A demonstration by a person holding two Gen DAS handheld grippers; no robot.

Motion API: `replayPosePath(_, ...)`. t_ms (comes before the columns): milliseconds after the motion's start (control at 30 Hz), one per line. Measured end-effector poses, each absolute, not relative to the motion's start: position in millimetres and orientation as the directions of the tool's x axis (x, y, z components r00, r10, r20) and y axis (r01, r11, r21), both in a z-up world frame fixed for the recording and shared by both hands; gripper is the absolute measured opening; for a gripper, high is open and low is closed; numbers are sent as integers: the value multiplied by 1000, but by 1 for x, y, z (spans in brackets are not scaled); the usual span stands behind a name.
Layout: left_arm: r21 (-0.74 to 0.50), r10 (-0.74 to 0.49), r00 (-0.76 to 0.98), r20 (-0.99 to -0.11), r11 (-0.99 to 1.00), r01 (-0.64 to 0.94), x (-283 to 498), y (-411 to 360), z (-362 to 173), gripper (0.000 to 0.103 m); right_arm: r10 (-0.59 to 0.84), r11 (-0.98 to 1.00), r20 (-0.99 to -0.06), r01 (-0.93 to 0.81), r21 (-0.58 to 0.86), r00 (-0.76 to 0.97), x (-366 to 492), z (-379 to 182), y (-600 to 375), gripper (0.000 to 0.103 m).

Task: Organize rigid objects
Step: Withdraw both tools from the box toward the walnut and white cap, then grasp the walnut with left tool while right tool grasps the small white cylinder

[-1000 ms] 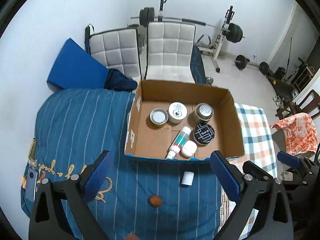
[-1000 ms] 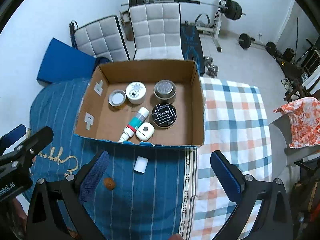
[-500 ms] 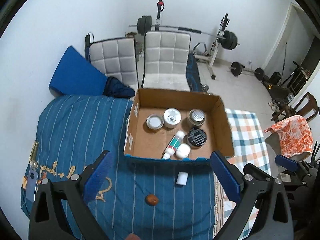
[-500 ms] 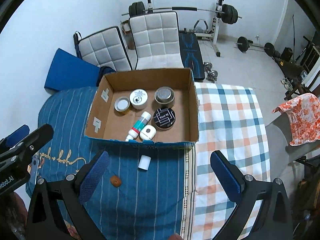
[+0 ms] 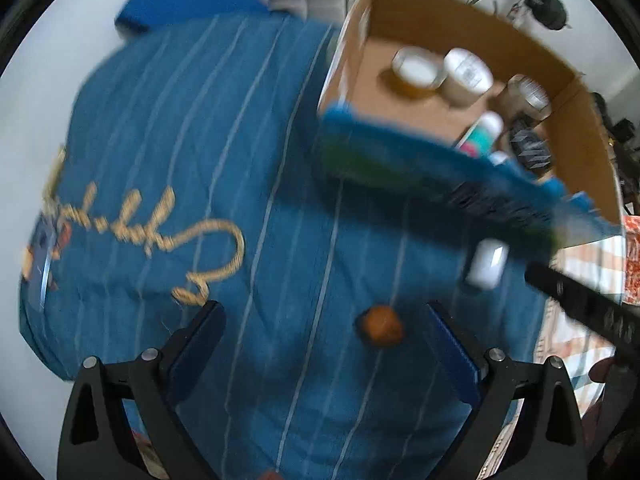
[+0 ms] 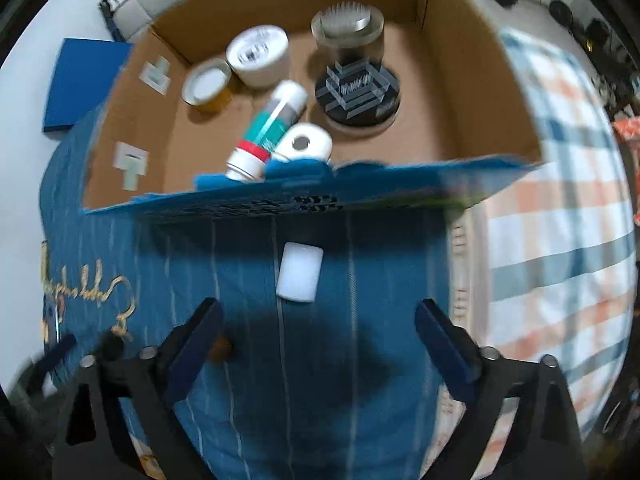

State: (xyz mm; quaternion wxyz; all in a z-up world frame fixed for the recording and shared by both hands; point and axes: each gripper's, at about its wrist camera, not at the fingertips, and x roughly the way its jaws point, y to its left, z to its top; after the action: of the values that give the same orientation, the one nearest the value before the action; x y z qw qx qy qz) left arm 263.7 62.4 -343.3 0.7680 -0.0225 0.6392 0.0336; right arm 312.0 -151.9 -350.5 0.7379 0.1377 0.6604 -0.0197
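A cardboard box sits on the blue striped bedspread and holds several jars, a white-and-teal tube and a black round tin. A small white container lies on the bedspread just outside the box's near wall; it also shows in the left wrist view. A small brown round object lies close before my left gripper, slightly right of centre. My right gripper is open and empty just short of the white container. My left gripper is open and empty. Both views are motion-blurred.
The blue striped bedspread covers the left; a checked cloth lies to the right of the box. The box also shows at upper right in the left wrist view. The right gripper's arm crosses that view's right side.
Both grippers have dropped fast toward the bedspread. The box and the loose objects now look much larger and closer. Nothing has been picked up.
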Motion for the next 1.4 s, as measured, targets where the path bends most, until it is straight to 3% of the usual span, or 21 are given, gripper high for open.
replayPosePath(167,32,44,120,-992,995,-96,262,65,-375,100,171,946,-981,261,190,94,329,-397,-140,66)
replayPosePath(300,33,40,94,-995,997,-76,263,56,-387,100,151,949,-987,274,159,49,338,-423,-132,37)
replayPosePath(333,28,34,88,-996,997,-71,263,53,-390,100,139,951,-989,271,145,44,338,-427,-131,35)
replayPosePath(633,-62,-62,-15,-998,998,-4,263,20,-427,99,68,981,-997,184,60,-38,289,-425,-157,35)
replayPosePath(767,-67,-66,-56,-996,997,24,259,5,-448,66,52,979,-996,199,36,-75,259,-430,-177,35)
replayPosePath(833,-32,-31,-14,-999,998,55,256,-3,-445,60,39,977,-995,210,20,-90,244,-434,-185,35)
replayPosePath(933,-24,-24,4,-1000,997,78,253,-11,-440,35,40,975,-994,220,17,-101,231,-438,-190,35)
replayPosePath(1400,2,5,-23,-1000,990,144,180,-45,-447,36,-2,988,-994,153,-18,-105,208,-448,-148,35)
